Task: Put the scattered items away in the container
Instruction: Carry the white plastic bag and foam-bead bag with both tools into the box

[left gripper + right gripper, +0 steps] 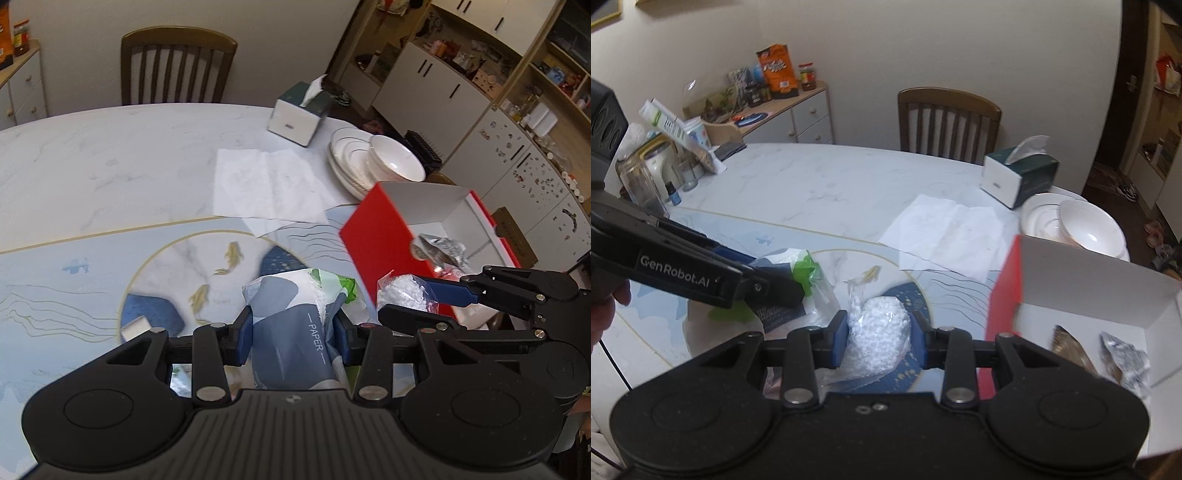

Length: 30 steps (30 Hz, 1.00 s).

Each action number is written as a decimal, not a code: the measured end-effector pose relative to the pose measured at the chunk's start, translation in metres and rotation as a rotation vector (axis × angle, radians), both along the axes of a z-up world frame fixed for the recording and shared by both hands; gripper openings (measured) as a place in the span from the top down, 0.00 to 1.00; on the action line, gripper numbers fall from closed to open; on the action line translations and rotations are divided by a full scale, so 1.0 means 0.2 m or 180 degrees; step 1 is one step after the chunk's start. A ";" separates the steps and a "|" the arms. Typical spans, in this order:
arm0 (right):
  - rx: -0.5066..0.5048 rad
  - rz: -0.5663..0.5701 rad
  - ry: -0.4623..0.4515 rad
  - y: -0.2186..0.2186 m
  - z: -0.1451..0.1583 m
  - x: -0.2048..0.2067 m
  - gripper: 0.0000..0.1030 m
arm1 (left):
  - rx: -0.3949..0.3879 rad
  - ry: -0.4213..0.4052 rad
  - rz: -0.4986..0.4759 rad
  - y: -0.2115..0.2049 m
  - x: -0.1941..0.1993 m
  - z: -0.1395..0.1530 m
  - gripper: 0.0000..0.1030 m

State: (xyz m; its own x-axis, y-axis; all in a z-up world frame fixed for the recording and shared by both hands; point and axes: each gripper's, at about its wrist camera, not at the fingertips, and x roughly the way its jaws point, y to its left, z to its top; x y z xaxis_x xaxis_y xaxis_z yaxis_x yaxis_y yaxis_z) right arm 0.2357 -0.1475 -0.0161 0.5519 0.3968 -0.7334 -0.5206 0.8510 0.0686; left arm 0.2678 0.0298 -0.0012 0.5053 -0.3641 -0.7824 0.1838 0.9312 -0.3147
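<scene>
Holding both loads clear of the table for transfer: left gripper clamps the paper pack, right gripper clamps the pellet bag, red box just beside

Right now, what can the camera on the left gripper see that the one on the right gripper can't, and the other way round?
Only the left wrist view shows the white cabinets and open shelves behind the table.

Only the right wrist view shows the side cabinet with an orange snack bag, and a glass jar at the table's edge.

Both show the left gripper shut on a paper packet, the right gripper shut on a bag of white pellets, the red box, tissue box, bowl and chair.
</scene>
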 end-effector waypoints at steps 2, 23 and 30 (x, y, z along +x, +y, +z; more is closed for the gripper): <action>0.0030 -0.0047 -0.0015 -0.05 0.03 -0.01 0.67 | -0.0006 -0.0034 -0.0055 -0.05 -0.01 0.03 0.60; 0.0068 -0.0397 -0.0143 -0.66 0.11 0.03 0.67 | -0.0014 -0.0244 -0.0450 -0.68 0.06 0.15 0.60; 0.0047 -0.0503 -0.0135 -0.86 0.08 0.10 0.67 | 0.0060 -0.0337 -0.0594 -0.91 0.16 0.15 0.60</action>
State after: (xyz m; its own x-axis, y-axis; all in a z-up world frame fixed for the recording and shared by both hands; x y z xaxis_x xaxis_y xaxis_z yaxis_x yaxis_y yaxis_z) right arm 0.2553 -0.3191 -0.0003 0.6386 0.3132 -0.7029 -0.3830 0.9216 0.0626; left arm 0.3001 -0.1526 0.0287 0.5101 -0.4448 -0.7362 0.3847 0.8835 -0.2672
